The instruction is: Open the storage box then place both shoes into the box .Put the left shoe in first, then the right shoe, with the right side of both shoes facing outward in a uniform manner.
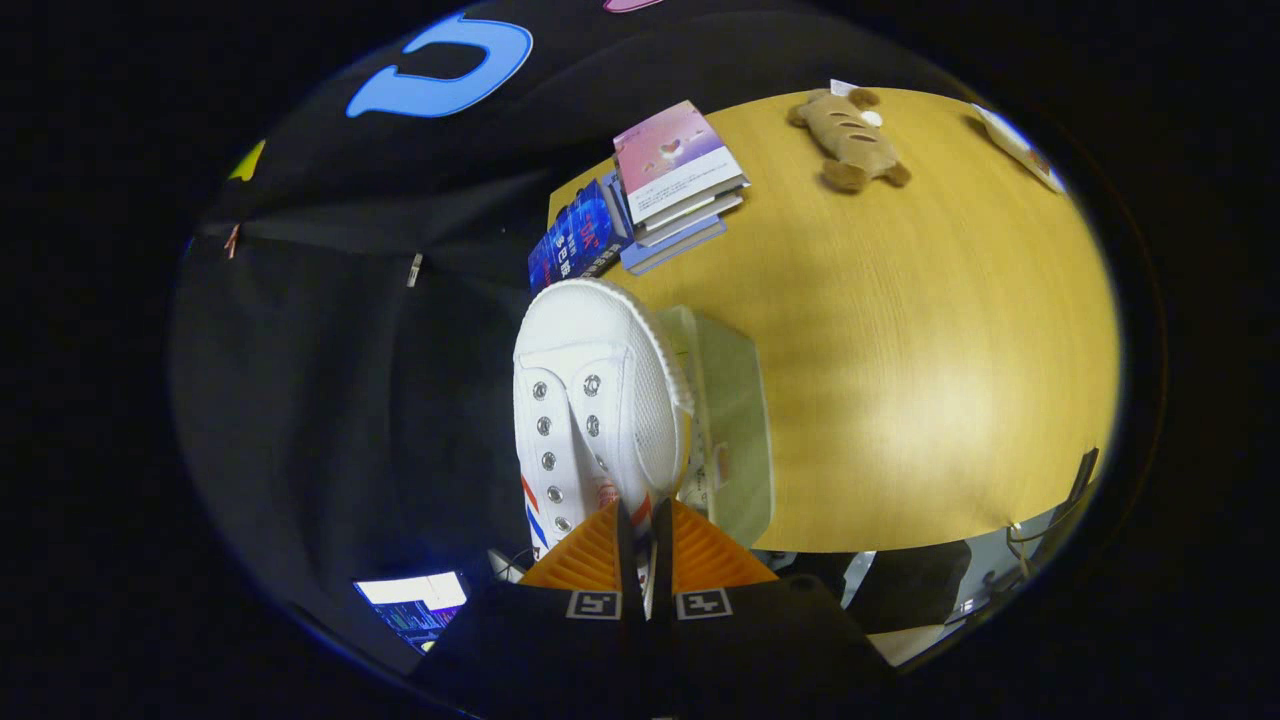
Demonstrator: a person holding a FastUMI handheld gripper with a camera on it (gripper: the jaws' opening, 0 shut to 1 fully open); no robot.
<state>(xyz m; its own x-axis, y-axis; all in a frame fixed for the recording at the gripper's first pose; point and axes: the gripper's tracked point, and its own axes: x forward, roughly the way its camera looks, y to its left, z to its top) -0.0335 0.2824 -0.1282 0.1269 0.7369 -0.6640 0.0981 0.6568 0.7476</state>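
tool: clamped on the heel edge of the white shoe | clear box: on the desk, just beside the shoe, contents unclear

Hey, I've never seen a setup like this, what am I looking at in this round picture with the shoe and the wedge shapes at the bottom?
This is a fisheye camera riding on a handheld gripper that a person carries; there is no robot arm. It looks forward along the two fingers, the ridged wedges at the bottom. They are closed on the edge of a white shoe, lifted in the air with its toe pointing away. Just beyond the shoe is a clear storage box on a wooden table. Farther off on the table lie a stack of books and a brown plush toy. The dark cloth beside the table is the booth's wall.
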